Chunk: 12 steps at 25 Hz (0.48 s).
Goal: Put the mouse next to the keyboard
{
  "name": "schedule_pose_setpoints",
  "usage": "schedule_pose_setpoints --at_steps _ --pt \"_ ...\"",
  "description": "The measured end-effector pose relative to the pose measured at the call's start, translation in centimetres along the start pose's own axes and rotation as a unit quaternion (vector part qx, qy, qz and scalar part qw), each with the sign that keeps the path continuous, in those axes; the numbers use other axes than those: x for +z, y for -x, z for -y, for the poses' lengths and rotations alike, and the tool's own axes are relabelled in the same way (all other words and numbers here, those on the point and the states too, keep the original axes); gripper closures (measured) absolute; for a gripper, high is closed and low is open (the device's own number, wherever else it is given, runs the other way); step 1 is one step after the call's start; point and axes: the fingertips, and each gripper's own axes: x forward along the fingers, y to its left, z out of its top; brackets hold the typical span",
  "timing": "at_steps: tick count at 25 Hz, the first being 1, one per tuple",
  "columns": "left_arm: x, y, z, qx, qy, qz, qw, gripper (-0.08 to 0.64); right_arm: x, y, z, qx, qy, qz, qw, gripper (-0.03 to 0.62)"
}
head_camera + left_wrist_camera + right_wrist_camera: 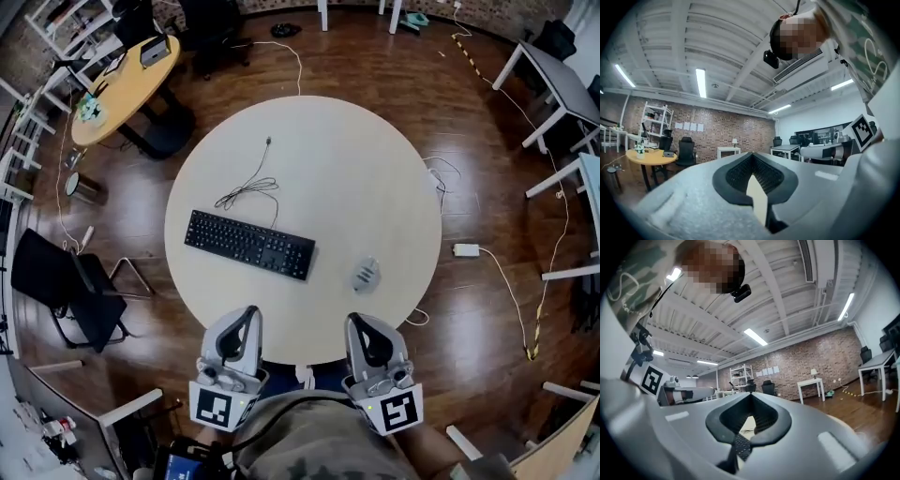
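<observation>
— Left gripper (251, 314) and right gripper (357, 322) hover by the worktop (356, 169) edge, fingers pressed together, empty.
— Mouse (366, 275) lies right of the keyboard (248, 245), apart; reaching unopened could shove it off the edge.

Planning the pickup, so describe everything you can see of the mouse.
The mouse is small, rounded and grey, plastic by its look, lying flat on the pale round table near its front edge. It sits right of the black keyboard, clearly apart from it. No cord shows. Only the table touches it.
</observation>
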Motion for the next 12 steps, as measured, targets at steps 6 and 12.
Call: schedule_pose_setpoints --at_steps 6,12 --pt "2.7 4.9 -2.0 0.033 -0.001 0.031 0.999 0.558 -1.9 0.1 -4.8 0.044 -0.01 -0.025 0.999 0.586" --pt "3.9 11.7 -1.1 0.019 0.003 0.064 0.9978 0.558 -0.4 4.0 -10.0 0.018 0.018 -0.019 1.0 0.587"
